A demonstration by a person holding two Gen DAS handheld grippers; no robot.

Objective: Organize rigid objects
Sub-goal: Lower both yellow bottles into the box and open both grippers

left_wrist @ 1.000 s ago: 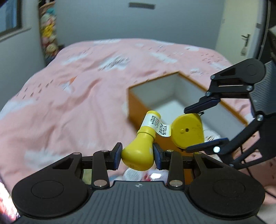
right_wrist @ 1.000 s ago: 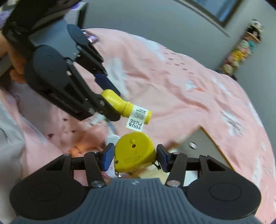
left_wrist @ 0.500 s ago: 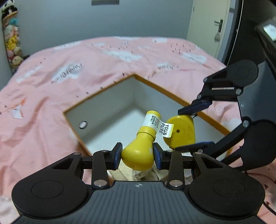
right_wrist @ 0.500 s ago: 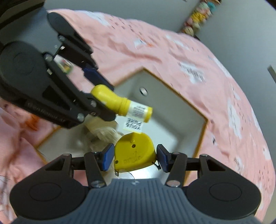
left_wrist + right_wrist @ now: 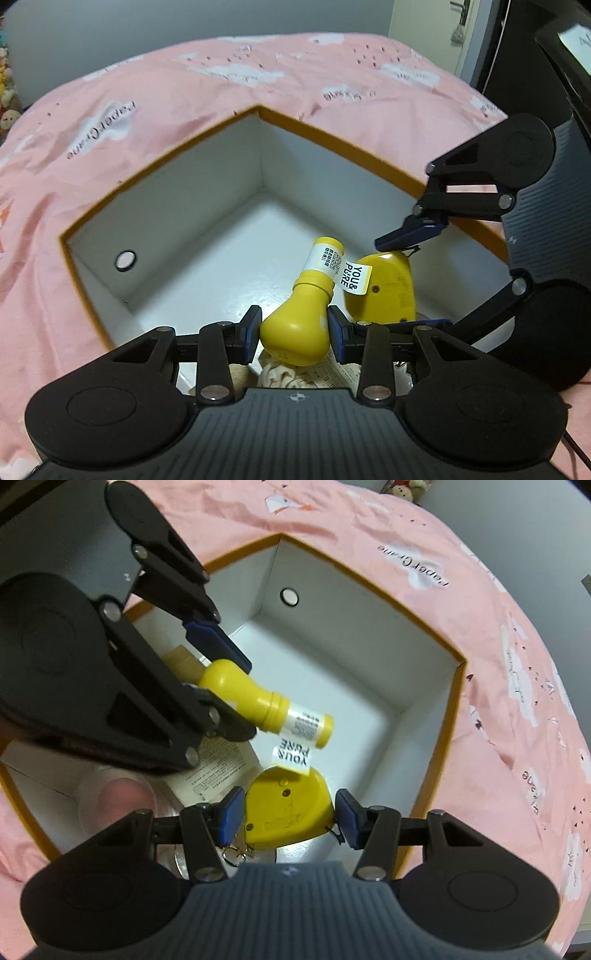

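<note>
A: Hanging over the open box [image 5: 343,146], the left gripper [image 5: 294,328] clamps a yellow bottle [image 5: 299,317]; the right gripper [image 5: 289,818] clamps a yellow tape measure [image 5: 291,812].

B: Both are unreleased; some items already lie at the box's 7 o'clock corner.

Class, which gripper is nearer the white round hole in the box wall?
Left. The left gripper is on the hole's side; the right gripper is beyond it, farther off.

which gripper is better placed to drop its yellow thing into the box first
Right, marginally: the right gripper holds the tape measure over bare box floor; left gripper with the bottle hangs above packed items.
</note>
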